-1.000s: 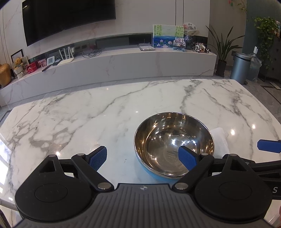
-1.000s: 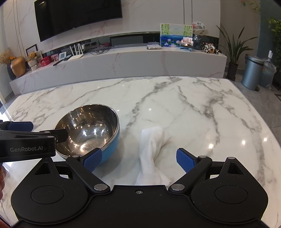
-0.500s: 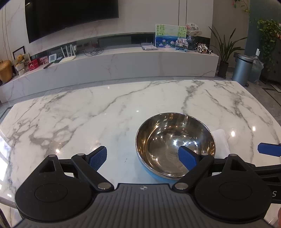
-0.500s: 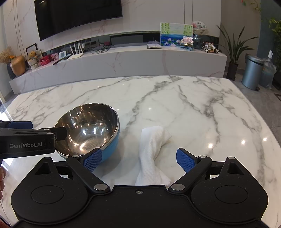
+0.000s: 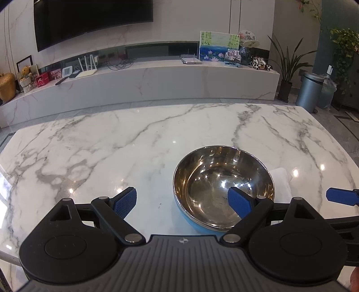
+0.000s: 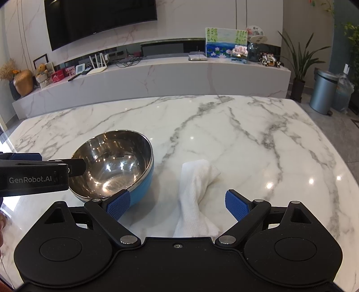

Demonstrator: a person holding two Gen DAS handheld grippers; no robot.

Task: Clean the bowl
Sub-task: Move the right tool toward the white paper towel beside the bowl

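Marble tabletop [image 5: 139,143], white with grey veins, is carrying the two task items: a steel bowl [image 5: 223,186] with a blue outer shell and a white cloth [image 6: 197,191] lying crumpled just beside it on the bowl's right. In the left wrist view the left gripper [image 5: 181,202] is sitting low over the near edge of the table with its blue-padded fingers spread wide apart and gripping nothing; its right fingertip is overlapping the bowl's near rim and shiny interior (whether it is actually touching the metal cannot be told), while its left fingertip is hanging over bare marble. The bowl is standing upright, its inside reflecting the room lights. In the right wrist view the right gripper [image 6: 177,204] is likewise standing wide open and empty, the cloth lying between its two fingers and running back under the gripper body; its left pad is showing in front of the bowl's blue wall. The left gripper's black body, printed GenRobot.AI, is reaching in from the left edge of that view at rim height. Beyond the table a long marble console [image 6: 157,78] is running under a wall-mounted television [image 6: 101,20], and a grey bin [image 6: 323,94] is standing on the floor to the right.
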